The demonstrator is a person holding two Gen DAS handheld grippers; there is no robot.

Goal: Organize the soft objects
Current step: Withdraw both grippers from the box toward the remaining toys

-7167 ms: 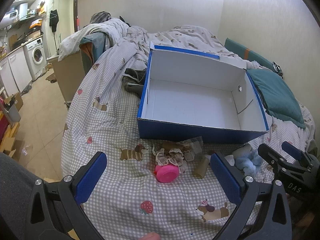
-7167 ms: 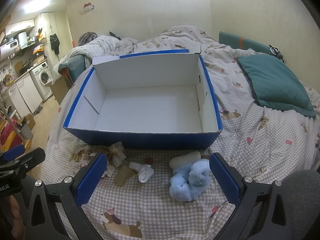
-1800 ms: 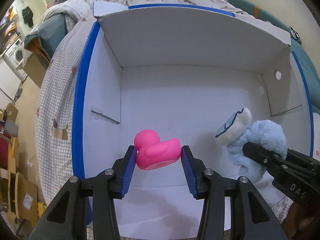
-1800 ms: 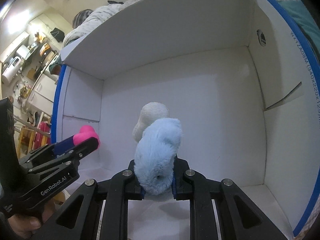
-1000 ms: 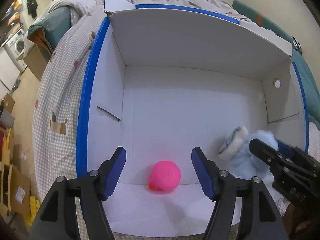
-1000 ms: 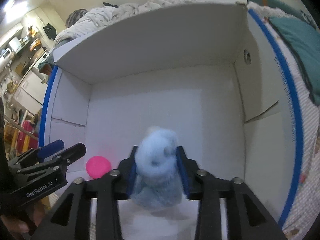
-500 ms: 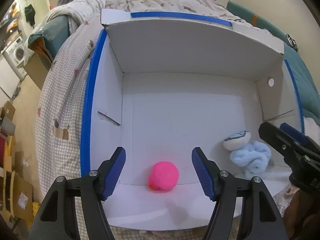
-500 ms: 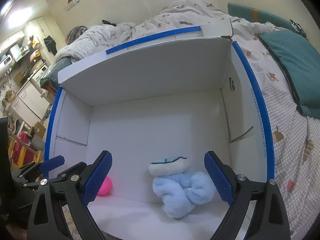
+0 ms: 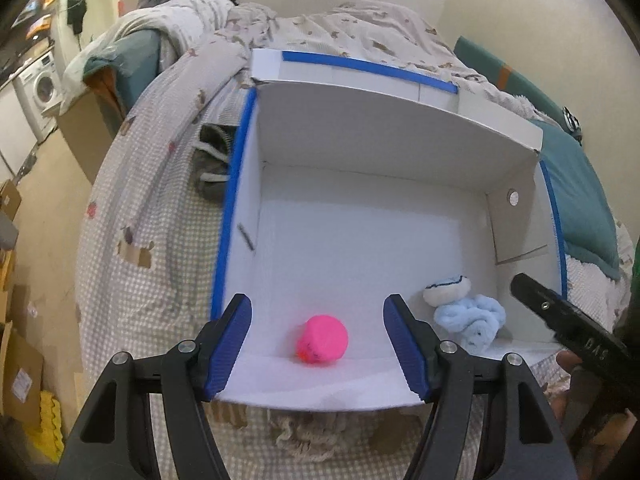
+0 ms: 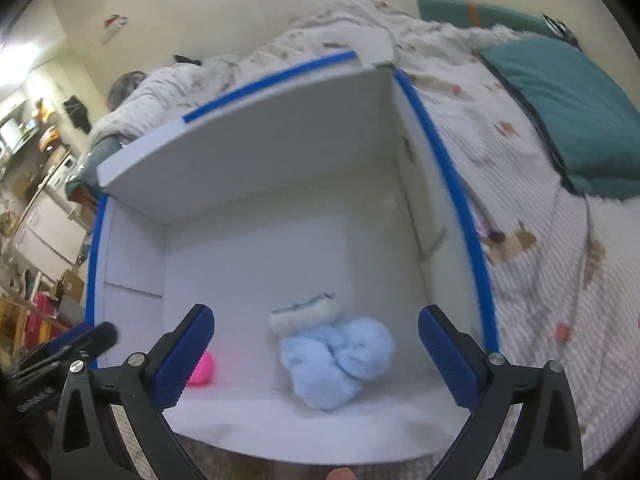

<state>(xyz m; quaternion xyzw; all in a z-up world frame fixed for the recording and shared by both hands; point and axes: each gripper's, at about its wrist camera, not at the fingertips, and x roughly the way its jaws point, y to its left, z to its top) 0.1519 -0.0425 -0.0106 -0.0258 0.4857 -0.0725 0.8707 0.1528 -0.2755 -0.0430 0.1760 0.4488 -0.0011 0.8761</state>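
Though roomy, box (image 9: 360,128): one pink toy (image 9: 322,340), one blue plush (image 9: 470,320)

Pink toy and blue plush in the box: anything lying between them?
Nothing. In the left wrist view, only bare white box floor separates the pink toy from the blue plush.

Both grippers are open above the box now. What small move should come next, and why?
Probably draw the left gripper back toward the lacy cloth lying in front of the box. The pink toy and blue plush already lie inside, and the right gripper, just opened, holds nothing.
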